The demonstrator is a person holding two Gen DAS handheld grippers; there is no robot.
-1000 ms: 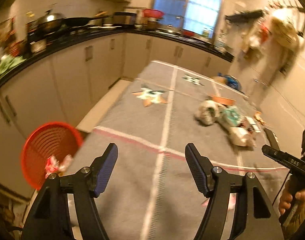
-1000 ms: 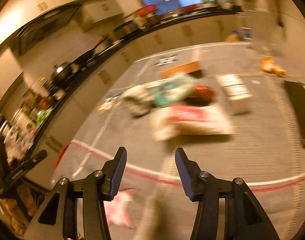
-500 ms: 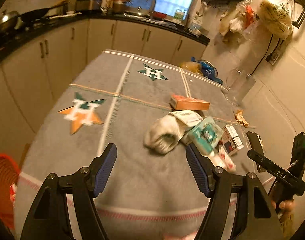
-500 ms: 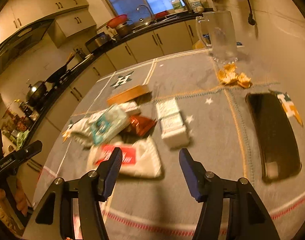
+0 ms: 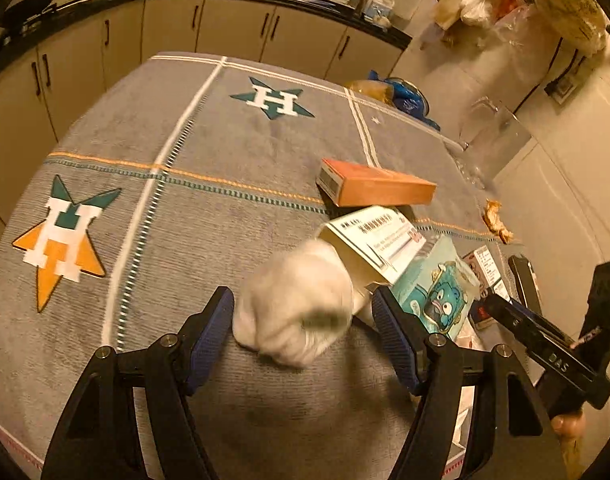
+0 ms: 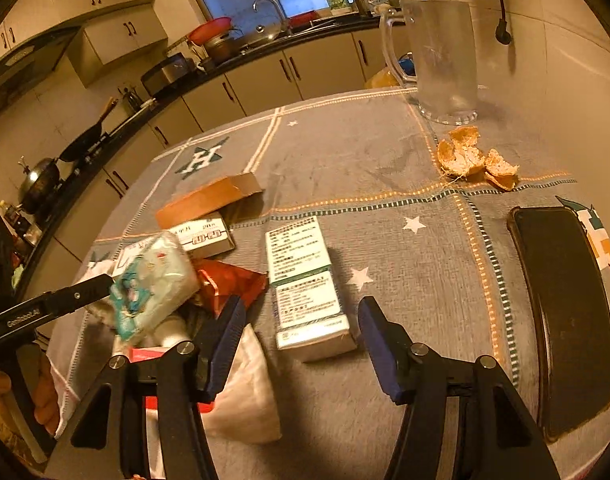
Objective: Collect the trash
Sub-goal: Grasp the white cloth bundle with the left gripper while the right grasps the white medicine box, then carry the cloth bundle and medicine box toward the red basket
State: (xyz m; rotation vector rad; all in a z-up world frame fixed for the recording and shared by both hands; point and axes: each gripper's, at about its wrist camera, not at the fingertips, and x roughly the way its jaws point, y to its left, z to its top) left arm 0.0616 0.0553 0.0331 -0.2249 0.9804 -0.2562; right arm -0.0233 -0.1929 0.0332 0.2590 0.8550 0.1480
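Observation:
A heap of trash lies on the grey cloth-covered table [image 5: 185, 208]. In the left wrist view my left gripper [image 5: 305, 328] is open, its fingers on either side of a crumpled white wad [image 5: 293, 304]. Behind the wad lie a white printed box [image 5: 373, 240], an orange box [image 5: 373, 188] and a teal cartoon packet [image 5: 437, 288]. In the right wrist view my right gripper [image 6: 301, 340] is open around the near end of a white and green box [image 6: 305, 280]. A red wrapper [image 6: 229, 280] and a white bag [image 6: 245, 400] lie to its left.
Orange peel [image 6: 473, 160] and a clear glass mug [image 6: 441, 56] stand far right by the wall. A black phone [image 6: 565, 312] lies at the right edge. Kitchen cabinets and a worktop with pans run behind the table. The other gripper [image 5: 545, 352] shows at the right.
Both grippers have moved forward over the table to the trash heap. The red basket at the left has gone out of the left view. Both stay open.

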